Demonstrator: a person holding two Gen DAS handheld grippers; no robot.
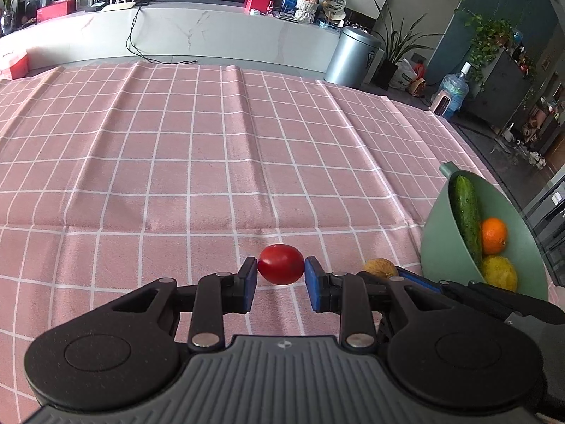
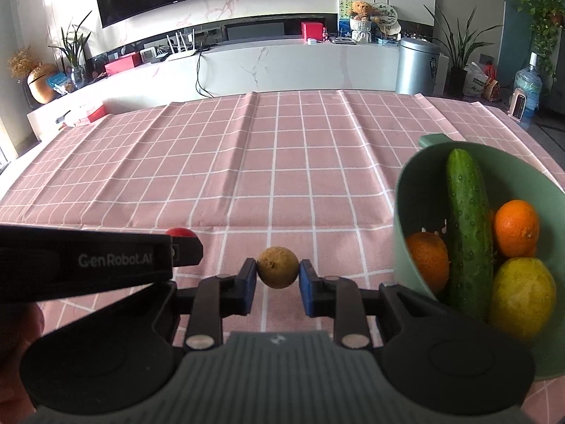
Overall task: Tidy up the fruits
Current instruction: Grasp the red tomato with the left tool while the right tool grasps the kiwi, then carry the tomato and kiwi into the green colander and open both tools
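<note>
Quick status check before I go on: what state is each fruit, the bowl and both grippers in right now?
left gripper: shut on the tomato
tomato: gripped between the blue pads
right gripper: shut on the small brown fruit
small brown fruit: gripped between the pads
green bowl: on the tablecloth, holding fruit
cucumber: leaning inside the bowl
oranges: in the bowl
lemon: in the bowl

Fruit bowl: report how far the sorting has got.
Done: the green bowl already holds a cucumber, two oranges and a yellow fruit. In hand: left gripper clamps the red tomato; right gripper clamps the small brown fruit. Left: put both in the bowl.
</note>
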